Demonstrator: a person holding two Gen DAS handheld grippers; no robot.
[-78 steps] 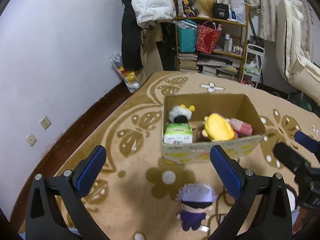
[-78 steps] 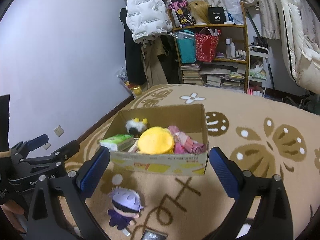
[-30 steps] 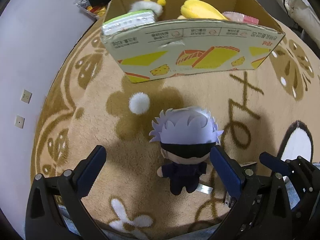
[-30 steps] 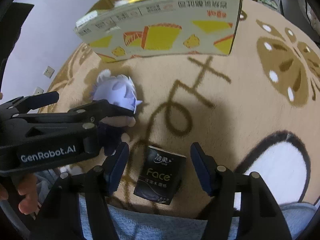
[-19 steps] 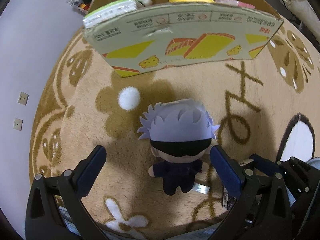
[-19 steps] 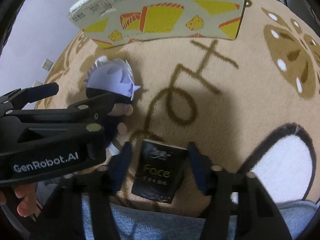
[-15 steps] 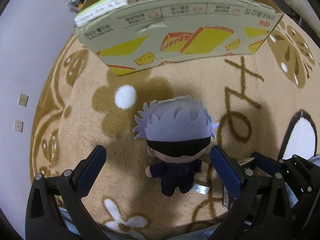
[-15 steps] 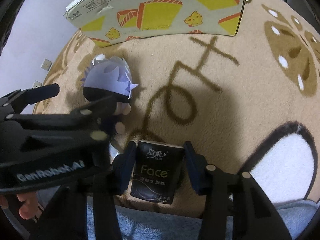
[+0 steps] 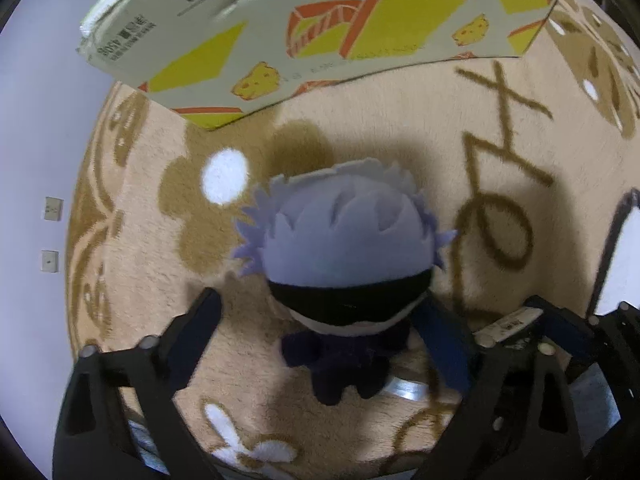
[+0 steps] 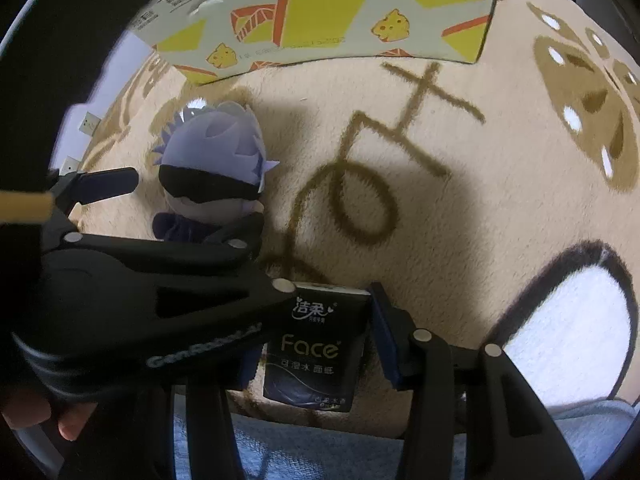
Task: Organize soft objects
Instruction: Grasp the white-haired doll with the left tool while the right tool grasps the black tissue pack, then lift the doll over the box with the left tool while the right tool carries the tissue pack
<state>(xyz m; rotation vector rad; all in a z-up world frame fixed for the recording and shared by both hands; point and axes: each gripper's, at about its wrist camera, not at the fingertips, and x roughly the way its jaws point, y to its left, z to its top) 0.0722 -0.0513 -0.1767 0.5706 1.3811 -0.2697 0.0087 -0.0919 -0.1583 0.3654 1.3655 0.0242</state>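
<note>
A plush doll (image 9: 344, 264) with lilac hair, a black blindfold and a dark body lies on the carpet. My left gripper (image 9: 324, 340) is open, its fingers on either side of the doll's body. The doll also shows in the right wrist view (image 10: 212, 168), with the left gripper (image 10: 192, 216) around it. My right gripper (image 10: 316, 340) is closed on a black tissue pack (image 10: 316, 348) labelled "Face", lying on the carpet. The left finger is partly hidden behind the left gripper's body.
A cardboard box (image 9: 320, 32) printed with yellow cheese pictures stands just beyond the doll; it also shows in the right wrist view (image 10: 320, 16). The beige patterned carpet (image 10: 480, 200) spreads to the right. Wall sockets (image 9: 52, 208) sit at the left. My blue-clad knees (image 10: 304, 456) are below.
Both grippers have dropped lower and closer. The left fingers have narrowed around the doll. The right fingers have closed onto the tissue pack.
</note>
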